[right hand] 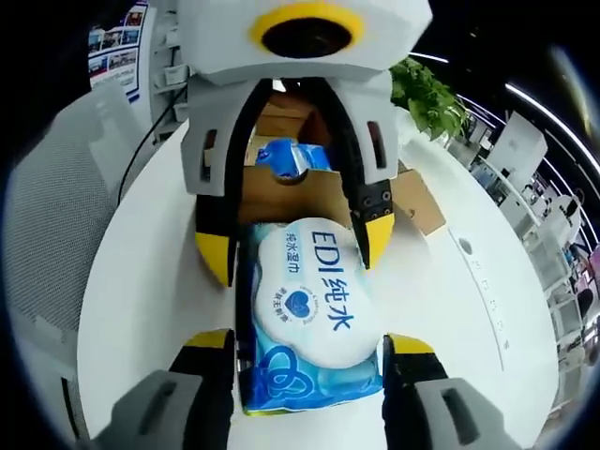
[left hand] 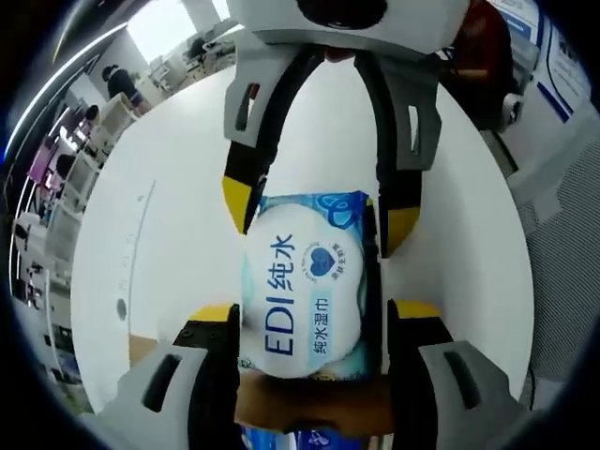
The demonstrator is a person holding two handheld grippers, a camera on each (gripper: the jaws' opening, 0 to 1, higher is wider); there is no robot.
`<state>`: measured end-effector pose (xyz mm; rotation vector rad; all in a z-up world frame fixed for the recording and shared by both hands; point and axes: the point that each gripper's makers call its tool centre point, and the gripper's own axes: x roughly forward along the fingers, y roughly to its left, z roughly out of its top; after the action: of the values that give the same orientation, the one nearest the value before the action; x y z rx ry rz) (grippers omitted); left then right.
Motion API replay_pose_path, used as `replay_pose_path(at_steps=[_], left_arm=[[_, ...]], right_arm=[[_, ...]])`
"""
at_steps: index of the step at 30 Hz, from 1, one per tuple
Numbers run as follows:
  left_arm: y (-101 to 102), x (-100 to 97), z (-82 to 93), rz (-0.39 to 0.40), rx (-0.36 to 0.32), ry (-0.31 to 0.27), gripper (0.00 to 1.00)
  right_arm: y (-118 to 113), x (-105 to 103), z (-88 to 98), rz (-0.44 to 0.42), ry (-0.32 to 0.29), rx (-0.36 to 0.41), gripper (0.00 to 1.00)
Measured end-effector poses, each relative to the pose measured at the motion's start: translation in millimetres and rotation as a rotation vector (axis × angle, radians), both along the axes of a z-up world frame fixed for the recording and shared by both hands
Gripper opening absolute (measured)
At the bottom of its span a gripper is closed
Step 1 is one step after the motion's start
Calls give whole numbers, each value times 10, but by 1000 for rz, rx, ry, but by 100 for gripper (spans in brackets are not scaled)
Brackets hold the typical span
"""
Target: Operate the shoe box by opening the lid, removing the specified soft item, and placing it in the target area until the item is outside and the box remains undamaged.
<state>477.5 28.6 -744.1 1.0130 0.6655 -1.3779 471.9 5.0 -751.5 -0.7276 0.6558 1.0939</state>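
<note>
Round white table (office desks beyond).

Under my tongs I see a round white table, its surface smooth and bare where it shows, with a small dark round mark near its far edge in the left gripper view. Beyond that edge I see an open office with desks and a person in dark clothes standing well away. In the right gripper view, a leafy green plant stands past the table's rim, rows of white desks run off behind it, and a poster board with blue and red print hangs at the other side. A pale mesh surface lies beside the table.
</note>
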Motion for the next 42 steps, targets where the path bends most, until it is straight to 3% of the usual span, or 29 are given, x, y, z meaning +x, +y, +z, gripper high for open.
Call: replay_pose_path(at_steps=[28, 42], left_arm=[[213, -71, 419, 44, -36, -20, 64], [509, 35, 637, 111, -79, -36, 62]], right_arm=[[91, -60, 527, -23, -31, 6, 67], [313, -8, 720, -33, -49, 41, 64]])
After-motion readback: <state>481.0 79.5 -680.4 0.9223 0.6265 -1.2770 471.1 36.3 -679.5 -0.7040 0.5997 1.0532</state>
